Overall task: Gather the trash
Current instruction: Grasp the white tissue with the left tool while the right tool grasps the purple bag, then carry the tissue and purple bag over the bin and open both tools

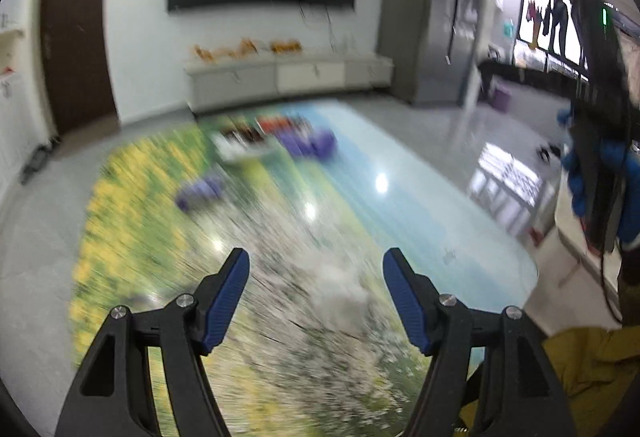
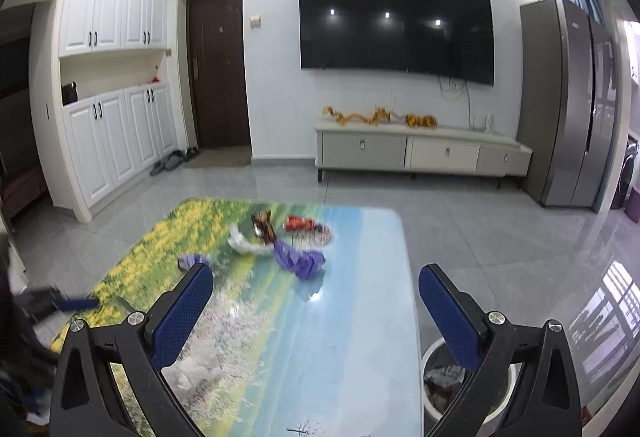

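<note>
While both the left gripper [image 1: 316, 257] and right gripper [image 2: 316, 277] gape wide and empty, the trash pile [image 2: 288, 239] lies ahead mid-table [image 2: 360, 317], the purple wrapper [image 2: 302, 261] just beyond the right one

I'm looking at a glossy table [image 2: 360, 317] with a printed landscape top, filling the lower centre of the right wrist view. Trash is sitting in a cluster at its far end, mid-frame: brown wrapper [image 2: 263, 224], red snack packet [image 2: 299, 223], white crumpled paper [image 2: 245, 243], large purple wrapper [image 2: 302, 261], and a small purple scrap [image 2: 191, 260] apart to the left. Left wrist view is showing the same table [image 1: 400, 173], motion-blurred, purple scrap [image 1: 199, 191] left of centre.
</note>
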Demonstrator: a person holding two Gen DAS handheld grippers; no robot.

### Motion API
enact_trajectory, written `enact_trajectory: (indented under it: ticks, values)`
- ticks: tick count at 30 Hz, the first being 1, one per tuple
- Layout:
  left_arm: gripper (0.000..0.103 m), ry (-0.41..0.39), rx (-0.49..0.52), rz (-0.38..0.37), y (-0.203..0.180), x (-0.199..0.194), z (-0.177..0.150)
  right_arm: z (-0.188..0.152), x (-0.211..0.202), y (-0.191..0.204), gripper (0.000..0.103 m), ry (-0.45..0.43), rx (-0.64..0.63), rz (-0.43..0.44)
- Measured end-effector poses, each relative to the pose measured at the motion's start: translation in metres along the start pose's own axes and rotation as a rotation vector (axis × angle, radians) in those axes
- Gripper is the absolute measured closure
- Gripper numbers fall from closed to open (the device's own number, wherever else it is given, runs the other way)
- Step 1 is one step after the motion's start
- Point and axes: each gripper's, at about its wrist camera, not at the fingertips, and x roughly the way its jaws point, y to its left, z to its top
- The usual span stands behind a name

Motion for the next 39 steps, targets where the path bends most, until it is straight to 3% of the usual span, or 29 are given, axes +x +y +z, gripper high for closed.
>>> enact_trajectory:
  ticks: [4, 9, 11, 14, 21, 25, 27, 28, 29, 30, 35, 39]
  values:
    - [0.037, 0.123, 0.0, -0.001, -0.007, 0.052, -0.018, -0.011, 0.026, -0.006, 0.0, 0.078, 0.003, 0.019]
    - [0.064, 0.226, -0.001, -0.03, -0.003, 0.087, -0.028, -0.019, 0.07, -0.015, 0.0, 0.162, 0.008, 0.05]
    - [0.08, 0.215, 0.029, -0.013, -0.003, 0.092, -0.025, -0.02, 0.091, -0.018, 0.0, 0.195, 0.016, 0.065]
    - [0.087, 0.208, 0.002, -0.016, 0.006, 0.098, -0.018, -0.02, 0.133, -0.021, 0.0, 0.248, 0.036, 0.11]
    - [0.09, 0.128, -0.121, 0.056, 0.054, 0.102, 0.003, -0.013, 0.217, -0.018, 0.01, 0.316, 0.046, 0.159]
    - [0.09, 0.106, -0.176, 0.059, 0.075, 0.105, 0.015, -0.011, 0.258, -0.016, 0.016, 0.334, 0.055, 0.168]
    - [0.09, 0.109, -0.195, 0.06, 0.081, 0.106, 0.017, -0.013, 0.272, -0.016, 0.031, 0.35, 0.061, 0.165]
    - [0.09, 0.11, -0.201, 0.06, 0.082, 0.105, 0.016, -0.015, 0.277, -0.017, 0.038, 0.359, 0.067, 0.168]
    - [0.09, 0.114, -0.208, 0.062, 0.084, 0.106, 0.016, -0.016, 0.28, -0.018, 0.054, 0.364, 0.072, 0.171]
    - [0.09, 0.117, -0.211, 0.066, 0.085, 0.106, 0.016, -0.019, 0.28, -0.019, 0.06, 0.368, 0.079, 0.178]
    - [0.09, 0.112, -0.216, 0.083, 0.078, 0.099, 0.014, -0.026, 0.253, -0.027, 0.064, 0.346, 0.093, 0.231]
    - [0.09, 0.097, -0.209, 0.083, 0.069, 0.088, 0.019, -0.027, 0.208, -0.037, 0.065, 0.3, 0.109, 0.262]
